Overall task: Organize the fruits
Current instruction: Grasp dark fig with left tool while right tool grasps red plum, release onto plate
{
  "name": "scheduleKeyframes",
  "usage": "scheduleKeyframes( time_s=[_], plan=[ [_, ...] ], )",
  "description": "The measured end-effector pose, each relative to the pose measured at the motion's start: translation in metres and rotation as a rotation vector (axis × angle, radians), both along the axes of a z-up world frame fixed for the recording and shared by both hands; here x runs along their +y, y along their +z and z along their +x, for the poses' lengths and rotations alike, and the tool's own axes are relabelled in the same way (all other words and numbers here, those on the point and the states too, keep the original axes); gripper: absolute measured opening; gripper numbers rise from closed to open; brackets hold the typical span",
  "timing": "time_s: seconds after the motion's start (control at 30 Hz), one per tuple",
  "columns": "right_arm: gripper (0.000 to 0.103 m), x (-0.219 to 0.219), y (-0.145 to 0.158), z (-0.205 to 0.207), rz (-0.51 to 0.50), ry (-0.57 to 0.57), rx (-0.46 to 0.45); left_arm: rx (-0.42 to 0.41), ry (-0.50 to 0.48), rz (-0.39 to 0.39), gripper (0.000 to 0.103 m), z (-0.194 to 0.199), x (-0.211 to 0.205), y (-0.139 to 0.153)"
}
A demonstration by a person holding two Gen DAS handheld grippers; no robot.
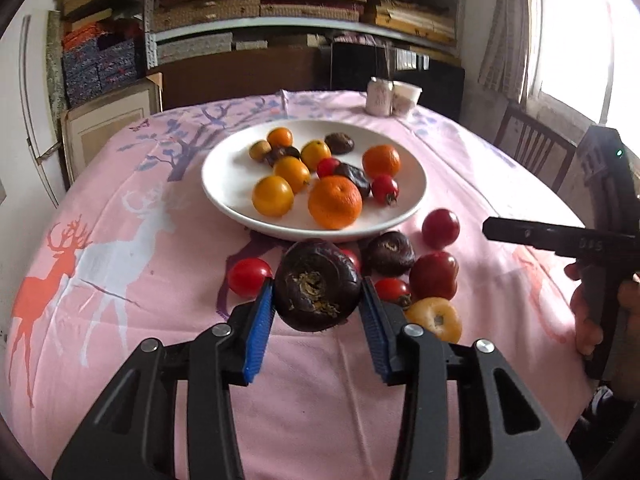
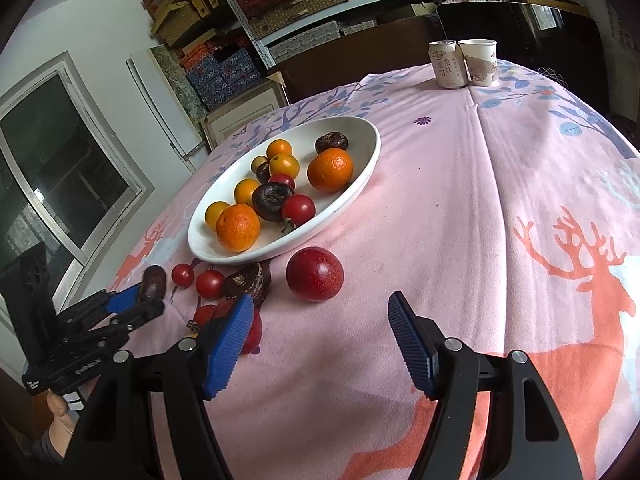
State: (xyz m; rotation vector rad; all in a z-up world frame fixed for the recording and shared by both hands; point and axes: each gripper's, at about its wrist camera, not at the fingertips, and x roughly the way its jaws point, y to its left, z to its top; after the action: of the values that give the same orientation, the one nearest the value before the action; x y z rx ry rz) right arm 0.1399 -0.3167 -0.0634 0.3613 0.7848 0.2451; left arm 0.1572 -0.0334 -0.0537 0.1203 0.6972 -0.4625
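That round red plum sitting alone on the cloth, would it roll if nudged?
Probably: the red plum looks nearly spherical and smooth, so it may roll. The soft pink tablecloth might slow it. Its glossy skin could slip between the open right gripper.

Loose fruit crowds the plate's near edge

Cherry tomatoes (image 1: pixel 250 277), a water chestnut (image 1: pixel 390 253) and plums (image 1: pixel 434 275) block the white plate's (image 1: pixel 224 184) near rim; open pink tablecloth (image 2: pixel 500 200) lies right.

Soft daylight, blown-out window (image 1: pixel 576 40) glare — fisheye-bent edges, dark corners
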Motion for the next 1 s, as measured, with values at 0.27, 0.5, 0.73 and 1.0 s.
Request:
scheduleKeyframes(
  time_s=[0.27,0.5,0.73,1.0],
  plan=[
    [0.040,0.037,-0.016,0.055,-0.140,0.022,0.132,0.025,0.009,-0.019,0.041,0.005,0.005,0.002],
    [0.039,0.029,0.002,0.042,-0.082,0.001,0.076,0.049,0.011,-0.091,0.041,0.012,0.018,0.010],
    [0.039,0.026,0.054,0.084,-0.050,0.024,0.022,0.069,0.029,-0.080,0.042,0.085,0.001,0.040],
    [0.059,0.029,0.058,0.147,-0.055,-0.019,0.045,0.171,0.128,-0.055,0.061,0.157,-0.008,0.028]
  ],
)
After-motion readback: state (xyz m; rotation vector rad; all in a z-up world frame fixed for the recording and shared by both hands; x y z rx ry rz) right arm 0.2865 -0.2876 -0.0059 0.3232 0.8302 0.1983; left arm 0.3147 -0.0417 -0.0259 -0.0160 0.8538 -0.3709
